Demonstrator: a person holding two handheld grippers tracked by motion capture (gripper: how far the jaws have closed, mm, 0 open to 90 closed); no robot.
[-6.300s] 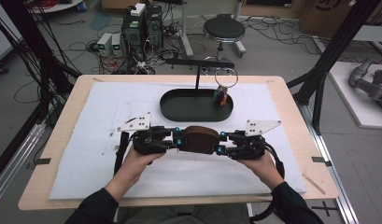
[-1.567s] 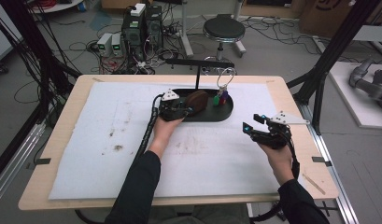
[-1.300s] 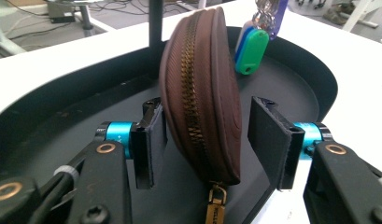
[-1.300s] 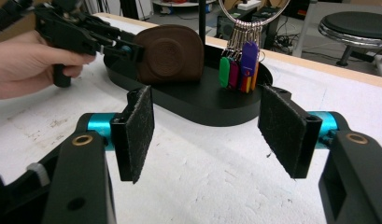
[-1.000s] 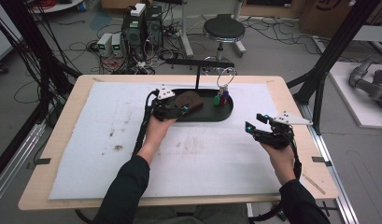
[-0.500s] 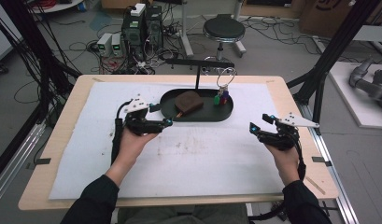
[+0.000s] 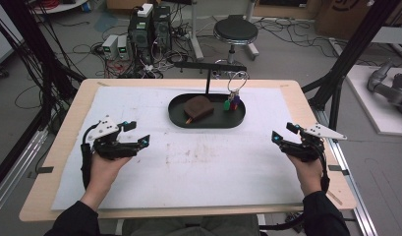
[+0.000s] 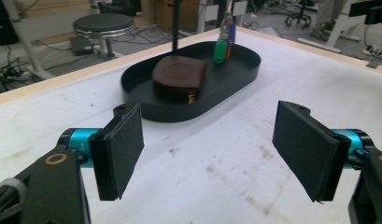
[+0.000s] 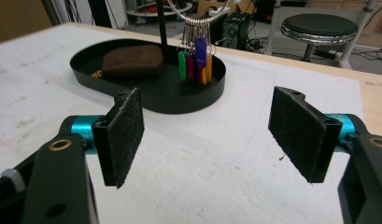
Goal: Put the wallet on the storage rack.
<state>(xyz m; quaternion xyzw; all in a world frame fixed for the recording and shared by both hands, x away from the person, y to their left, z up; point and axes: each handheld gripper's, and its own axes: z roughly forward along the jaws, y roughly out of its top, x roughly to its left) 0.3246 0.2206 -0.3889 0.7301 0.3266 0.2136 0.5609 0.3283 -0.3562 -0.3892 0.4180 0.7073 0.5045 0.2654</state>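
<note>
The left gripper [image 7: 135, 133], jaws spread wide and holding nothing after just opening further, hovers over the white mat [image 7: 198, 162] well to the near left of the black oval tray [image 7: 178, 117], while the right gripper [image 7: 284, 133], its jaws likewise wide, just opened further and empty, hangs well to the tray's near right, close to the mat's right edge. The brown pouch [image 7: 198, 106] lies flat inside the tray, in its left half, just beside the thin black post [image 7: 207, 83] that rises at the tray's far rim. To the right of the pouch, a bunch of coloured key tags [image 7: 231, 103] hangs from a ring [image 7: 237, 80] and dips into the tray. In the left gripper view the pouch [image 8: 179, 79] sits ahead between the two pads, with bare, stained mat in between. The whole stretch of mat on the near side of the tray, between the two grippers, lies open. The wooden table [image 7: 306, 105] shows as a narrow border beyond the mat on the tray's left, right and far sides.
</note>
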